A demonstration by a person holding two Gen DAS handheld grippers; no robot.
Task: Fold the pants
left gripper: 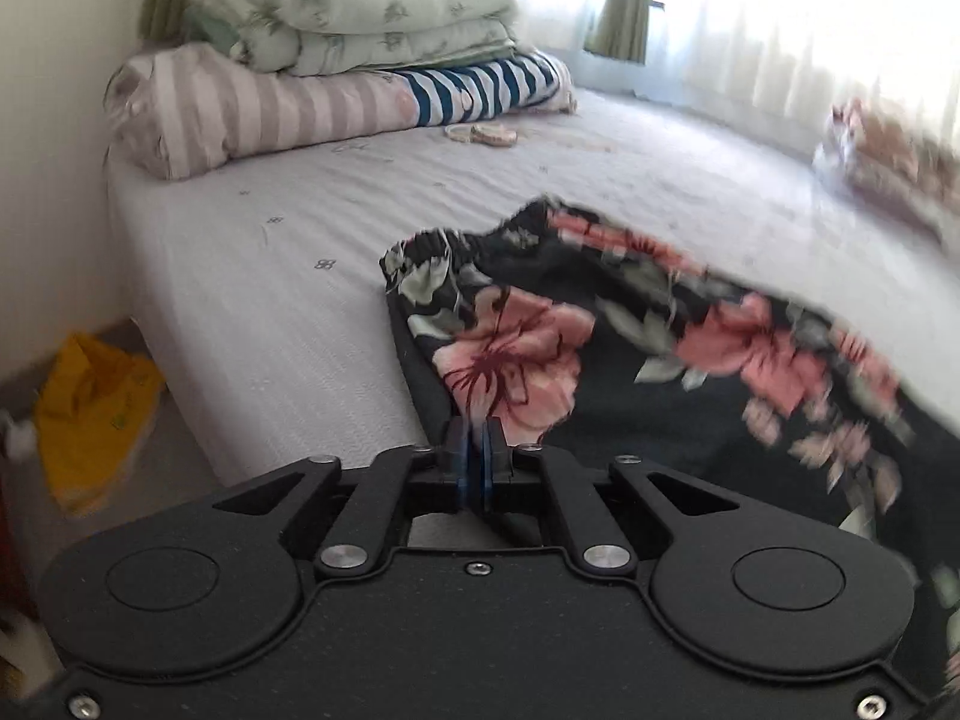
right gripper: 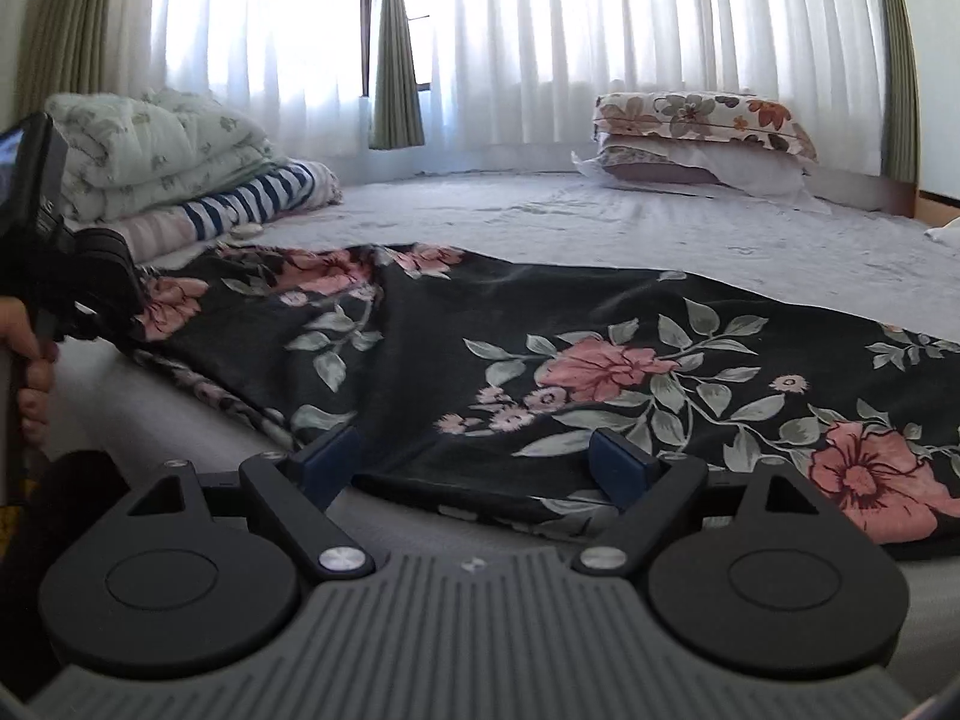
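Note:
Black pants with pink flowers (right gripper: 540, 360) lie stretched along the near edge of the bed. In the left wrist view my left gripper (left gripper: 474, 438) is shut on the pants (left gripper: 600, 348) near the gathered waistband, at the bed's edge. The right wrist view shows my right gripper (right gripper: 474, 459) wide open, its blue pads (right gripper: 618, 468) standing on either side of the pants' near hem without pressing it. At that view's far left, the left gripper (right gripper: 129, 306) and the hand (right gripper: 30, 360) holding it grip the waist end.
A pale bedsheet (left gripper: 270, 276) covers the bed. Folded quilts and striped bedding (left gripper: 336, 30) are stacked at one end, flowered pillows (right gripper: 702, 126) at the other. Curtains (right gripper: 540, 48) hang behind. A yellow bag (left gripper: 90, 408) lies on the floor beside the bed.

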